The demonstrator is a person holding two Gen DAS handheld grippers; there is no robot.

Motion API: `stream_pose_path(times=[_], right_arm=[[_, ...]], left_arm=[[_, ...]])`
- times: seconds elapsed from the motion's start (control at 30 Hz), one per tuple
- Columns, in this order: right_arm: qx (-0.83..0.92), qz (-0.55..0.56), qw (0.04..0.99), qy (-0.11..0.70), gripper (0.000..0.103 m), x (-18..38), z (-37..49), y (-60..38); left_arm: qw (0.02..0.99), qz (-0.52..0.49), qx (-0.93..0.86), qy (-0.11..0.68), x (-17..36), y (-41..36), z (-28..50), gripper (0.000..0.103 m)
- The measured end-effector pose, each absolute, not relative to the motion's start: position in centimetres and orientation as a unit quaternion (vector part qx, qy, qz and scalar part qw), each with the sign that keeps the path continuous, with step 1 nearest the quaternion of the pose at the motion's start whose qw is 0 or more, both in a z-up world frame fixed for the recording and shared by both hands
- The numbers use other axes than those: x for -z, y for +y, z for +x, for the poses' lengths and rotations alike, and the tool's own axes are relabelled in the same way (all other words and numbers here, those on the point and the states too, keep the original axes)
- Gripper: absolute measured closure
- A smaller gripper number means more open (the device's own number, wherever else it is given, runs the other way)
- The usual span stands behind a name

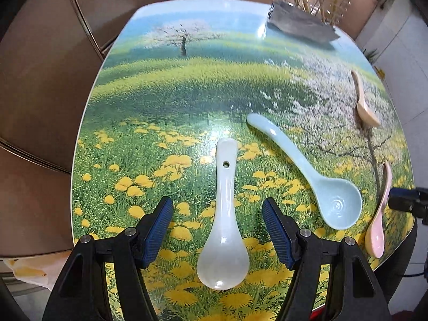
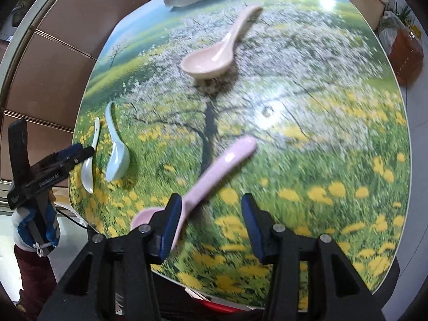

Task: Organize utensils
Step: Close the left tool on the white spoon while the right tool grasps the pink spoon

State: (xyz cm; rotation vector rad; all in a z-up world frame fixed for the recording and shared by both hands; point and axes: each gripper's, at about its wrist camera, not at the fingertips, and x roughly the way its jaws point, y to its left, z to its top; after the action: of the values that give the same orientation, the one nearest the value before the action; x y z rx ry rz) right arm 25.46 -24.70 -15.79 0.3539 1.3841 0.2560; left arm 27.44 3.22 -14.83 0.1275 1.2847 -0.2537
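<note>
Left wrist view: the left tongs (image 1: 217, 230) stand released above the tabletop (image 1: 187, 85), its surface printed with a meadow of yellow flowers and blossoming trees. A translucent white spoon (image 1: 223, 235) lies between the fingers without touching either, bowl near, handle pointing far, a small hole in the handle. Just to its right lies a pale blue spoon (image 1: 315, 179), bowl near and right. Further right are a beige spoon (image 1: 365, 101) and a pink spoon (image 1: 378, 222) at the tabletop's right edge. Only this view shows the wire rack (image 1: 307, 18) holding chopsticks at the far end.

Right wrist view: the right tongs (image 2: 211, 224) are released, the pink spoon's handle just beside the left finger, its bowl partly hidden behind it; contact cannot be told. The picture is blurred. Only here appear the left tongs from outside, at the left edge, and a brown jar (image 2: 406, 56) at far right.
</note>
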Motion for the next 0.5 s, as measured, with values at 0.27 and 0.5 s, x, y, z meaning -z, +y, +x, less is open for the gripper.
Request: stream_pose_path(times=[0.27,0.5], right_arm=[[-0.116,0.103,0.758,0.634,0.060,15.8,27.6,-22.2],[-0.126,0.108,0.744,0.647,0.083,16.4,29.3,-22.0]], left_arm=[[0.782,0.088,0.114,0.606,15.7,3.1,27.7,0.046],[0.756,0.113,0.129,0.632,15.8,1.2,30.0,0.046]])
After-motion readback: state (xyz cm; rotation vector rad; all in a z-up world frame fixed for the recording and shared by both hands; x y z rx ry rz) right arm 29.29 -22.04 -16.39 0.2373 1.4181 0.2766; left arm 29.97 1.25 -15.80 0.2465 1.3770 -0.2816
